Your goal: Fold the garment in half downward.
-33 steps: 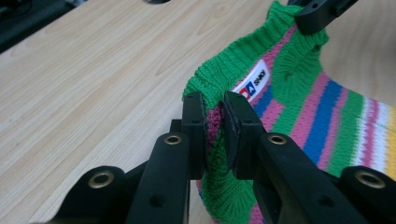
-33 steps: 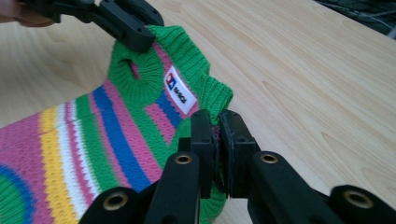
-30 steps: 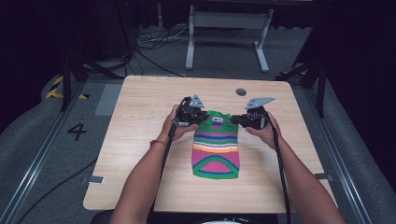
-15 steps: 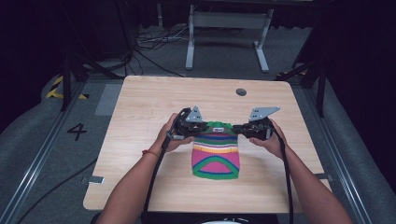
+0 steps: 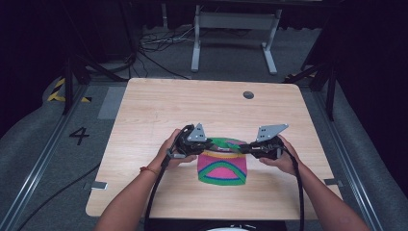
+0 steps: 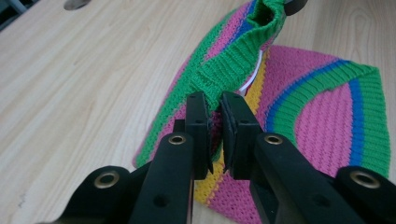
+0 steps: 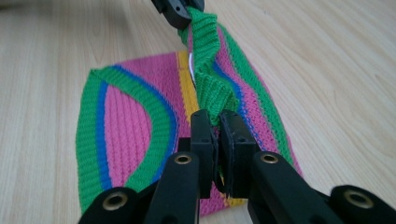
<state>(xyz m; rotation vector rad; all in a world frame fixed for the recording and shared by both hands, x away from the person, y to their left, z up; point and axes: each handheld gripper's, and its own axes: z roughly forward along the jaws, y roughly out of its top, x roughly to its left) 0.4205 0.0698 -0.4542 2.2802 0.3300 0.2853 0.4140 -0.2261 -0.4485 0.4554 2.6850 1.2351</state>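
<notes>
A knitted piece (image 5: 223, 168) with pink, green, blue and yellow stripes lies on the wooden table (image 5: 159, 110), its far end lifted and folded back over the rest. My left gripper (image 5: 208, 146) is shut on the left end of its green ribbed edge (image 6: 238, 56). In the left gripper view my jaws (image 6: 215, 100) pinch that edge. My right gripper (image 5: 243, 148) is shut on the other end of the same edge (image 7: 208, 42), with the jaws (image 7: 214, 116) closed on the rib. The edge hangs taut between the two grippers, just above the flat pink part (image 7: 123, 121).
A round grommet hole (image 5: 248, 95) sits near the table's far edge. Bare wood surrounds the knitted piece on all sides. A metal stand (image 5: 231, 29) and cables lie on the floor beyond the table.
Both grippers have moved toward the person's side with the green edge held between them. The knit's far end has folded over, so the flat part looks shorter.
</notes>
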